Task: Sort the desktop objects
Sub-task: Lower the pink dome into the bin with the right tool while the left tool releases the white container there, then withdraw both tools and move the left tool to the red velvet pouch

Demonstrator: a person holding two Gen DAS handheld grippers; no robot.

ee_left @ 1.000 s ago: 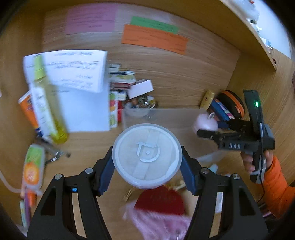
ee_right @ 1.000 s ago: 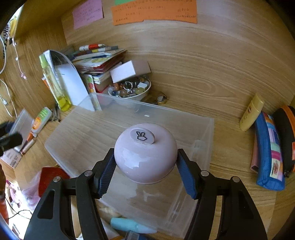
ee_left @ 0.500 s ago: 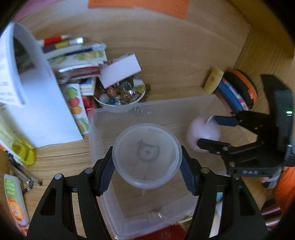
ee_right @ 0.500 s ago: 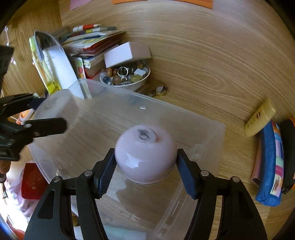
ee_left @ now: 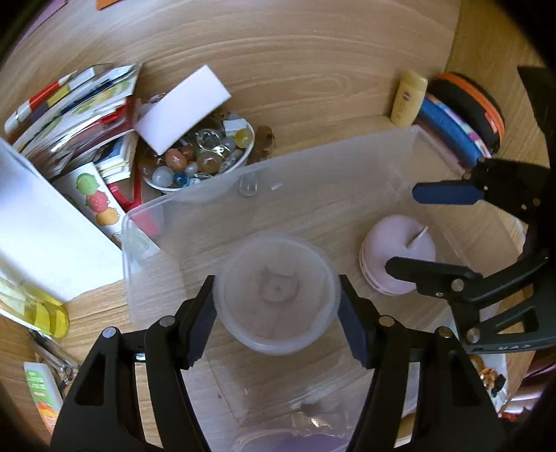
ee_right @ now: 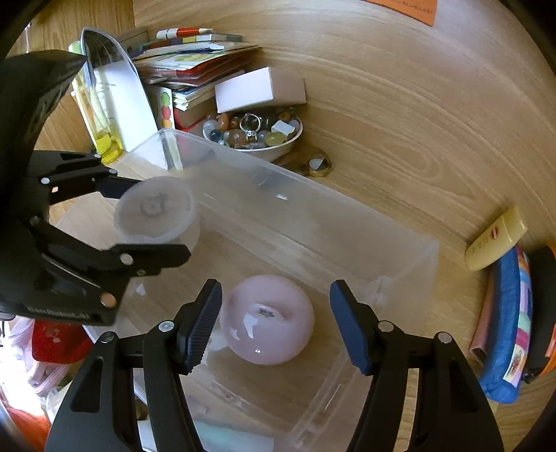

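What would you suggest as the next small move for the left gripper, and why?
Probably lower it a little and release. The left gripper holds the translucent round tub inside the clear bin, beside the pink jar, which the right gripper seems to have let go.

No wording can be read. The pink jar (ee_right: 267, 320) carries a small dark mark on its lid, too blurred to make out; the orange note (ee_right: 403, 8) at 1 o'clock shows illegible handwriting.

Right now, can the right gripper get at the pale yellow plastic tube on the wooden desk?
Probably yes: the right gripper is open, and the tube lies uncovered beyond the wall of the clear plastic bin.
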